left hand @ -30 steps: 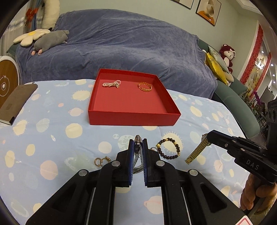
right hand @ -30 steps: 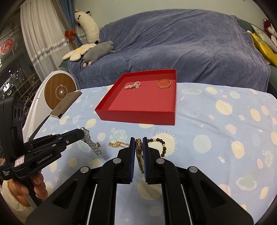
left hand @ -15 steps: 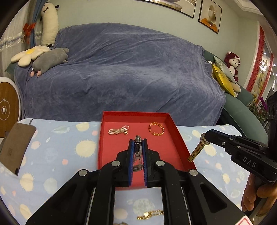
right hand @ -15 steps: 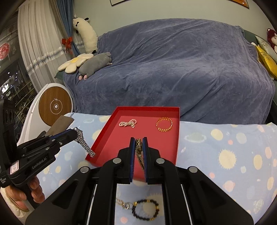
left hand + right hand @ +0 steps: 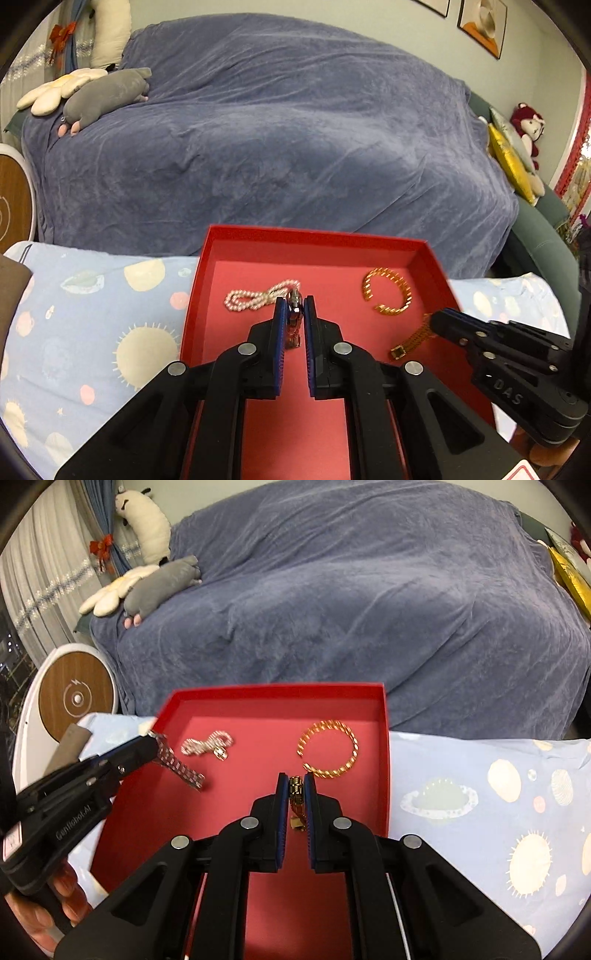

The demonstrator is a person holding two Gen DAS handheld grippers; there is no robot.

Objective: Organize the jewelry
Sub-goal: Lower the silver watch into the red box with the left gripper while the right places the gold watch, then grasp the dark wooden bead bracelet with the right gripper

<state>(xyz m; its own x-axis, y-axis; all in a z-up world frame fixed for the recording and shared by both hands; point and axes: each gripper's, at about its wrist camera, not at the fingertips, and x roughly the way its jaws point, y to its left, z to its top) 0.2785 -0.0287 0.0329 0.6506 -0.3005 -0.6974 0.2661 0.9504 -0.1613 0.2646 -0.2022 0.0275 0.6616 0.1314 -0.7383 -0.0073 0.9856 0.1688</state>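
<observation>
Grippers hover over a red tray [image 5: 258,236] on a sun-print tablecloth [image 5: 110,325]: the left gripper [image 5: 294,308] pinches a silver watch [image 5: 181,770], the right gripper [image 5: 296,784] a gold watch [image 5: 412,339]. Pearl bracelet [image 5: 255,297] and gold bangle [image 5: 327,751] lie inside.

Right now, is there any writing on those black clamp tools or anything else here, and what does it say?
"DAS": on the side of the right gripper, seen from the left wrist.
"GenRobot.AI": on the side of the left gripper, seen from the right wrist.
Small white sticker on the left gripper: too small to read.
Lightning-bolt sign: on the round wooden disc.
</observation>
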